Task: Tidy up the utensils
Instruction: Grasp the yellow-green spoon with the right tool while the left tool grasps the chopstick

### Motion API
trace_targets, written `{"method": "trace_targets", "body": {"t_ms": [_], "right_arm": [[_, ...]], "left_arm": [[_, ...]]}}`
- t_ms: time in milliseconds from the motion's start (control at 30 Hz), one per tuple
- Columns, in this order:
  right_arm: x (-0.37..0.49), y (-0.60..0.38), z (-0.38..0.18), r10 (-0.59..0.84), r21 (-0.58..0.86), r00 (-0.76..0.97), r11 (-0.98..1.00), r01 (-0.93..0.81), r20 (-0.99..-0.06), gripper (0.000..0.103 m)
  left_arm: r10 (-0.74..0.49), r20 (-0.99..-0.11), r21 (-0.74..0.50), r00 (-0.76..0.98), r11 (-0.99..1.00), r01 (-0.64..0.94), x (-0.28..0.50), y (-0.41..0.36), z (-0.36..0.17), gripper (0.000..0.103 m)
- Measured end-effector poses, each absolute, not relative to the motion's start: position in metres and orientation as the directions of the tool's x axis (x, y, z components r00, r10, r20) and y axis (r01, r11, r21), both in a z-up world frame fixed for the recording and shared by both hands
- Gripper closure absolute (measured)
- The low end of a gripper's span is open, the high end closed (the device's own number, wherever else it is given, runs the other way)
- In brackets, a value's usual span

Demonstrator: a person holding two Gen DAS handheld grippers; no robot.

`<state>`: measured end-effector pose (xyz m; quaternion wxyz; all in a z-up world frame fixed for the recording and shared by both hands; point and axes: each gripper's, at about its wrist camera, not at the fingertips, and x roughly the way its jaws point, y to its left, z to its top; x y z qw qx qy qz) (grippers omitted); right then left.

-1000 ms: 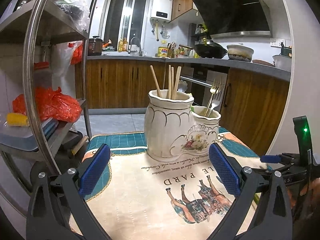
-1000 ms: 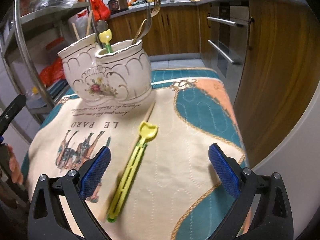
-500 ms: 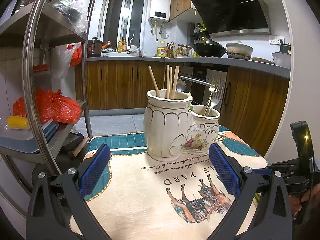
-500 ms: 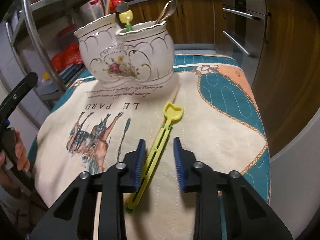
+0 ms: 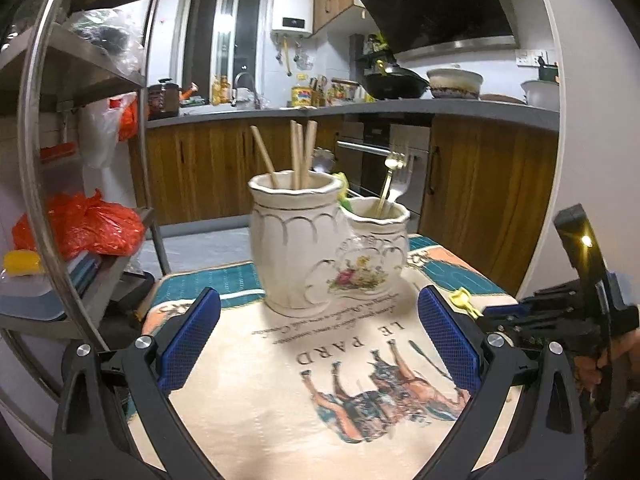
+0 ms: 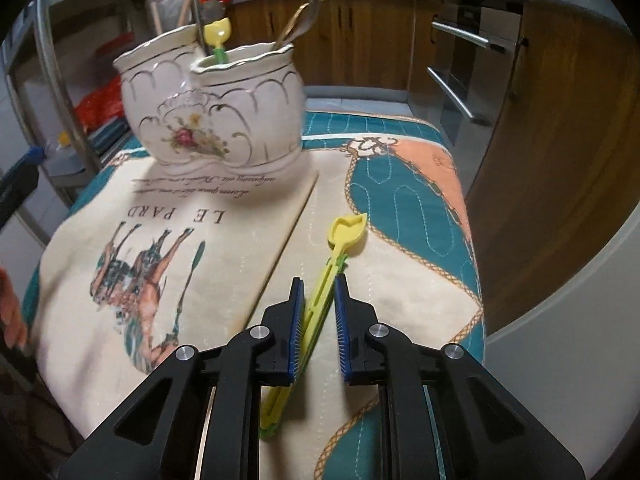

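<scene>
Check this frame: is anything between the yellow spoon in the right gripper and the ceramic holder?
Nothing visible. The right gripper is shut on the yellow spoon, and only bare cloth lies between it and the holder. A chopstick lies on the cloth just left of that path. The left gripper is open, off to the side.

1. wooden cabinets [image 5: 208,168] run under a grey kitchen counter [image 5: 400,106].
2. a dark window [image 5: 218,40] sits beside a white water heater [image 5: 292,10].
3. a black range hood [image 5: 436,4] hangs over a wok [image 5: 394,84].
4. a metal shelf rack [image 5: 80,80] holds orange bags [image 5: 84,222].
</scene>
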<state>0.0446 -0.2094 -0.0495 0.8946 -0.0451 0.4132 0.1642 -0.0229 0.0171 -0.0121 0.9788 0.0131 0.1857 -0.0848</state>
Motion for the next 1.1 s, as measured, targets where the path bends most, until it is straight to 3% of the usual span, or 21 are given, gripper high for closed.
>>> {"method": "trace_targets", "body": {"t_ms": [233, 300, 533, 1000, 1100], "right_arm": [[0.059, -0.213, -0.053, 0.275, 0.073, 0.6, 0.938, -0.339, -0.751, 0.087], [0.061, -0.214, -0.053, 0.28, 0.073, 0.601, 0.936, -0.346, -0.748, 0.092], [0.056, -0.238, -0.045, 0.33, 0.119, 0.626, 0.928, -0.354, -0.707, 0.092], [0.049, -0.272, -0.037, 0.395, 0.219, 0.654, 0.916, -0.337, -0.645, 0.092], [0.046, -0.271, -0.036, 0.4, 0.217, 0.657, 0.913, -0.345, -0.639, 0.092]], "left_arm": [[-0.206, -0.419, 0.015, 0.884, 0.972, 0.234, -0.014, -0.012, -0.012, 0.006], [-0.218, -0.452, 0.022, 0.865, 0.967, 0.255, -0.009, -0.023, -0.016, 0.006], [-0.259, -0.588, -0.001, 0.766, 0.948, 0.32, 0.009, -0.061, -0.03, 0.007], [-0.265, -0.745, -0.011, 0.612, 0.922, 0.387, 0.029, -0.124, -0.063, 0.054], [-0.247, -0.764, 0.006, 0.596, 0.921, 0.389, 0.036, -0.132, -0.068, 0.074]]}}
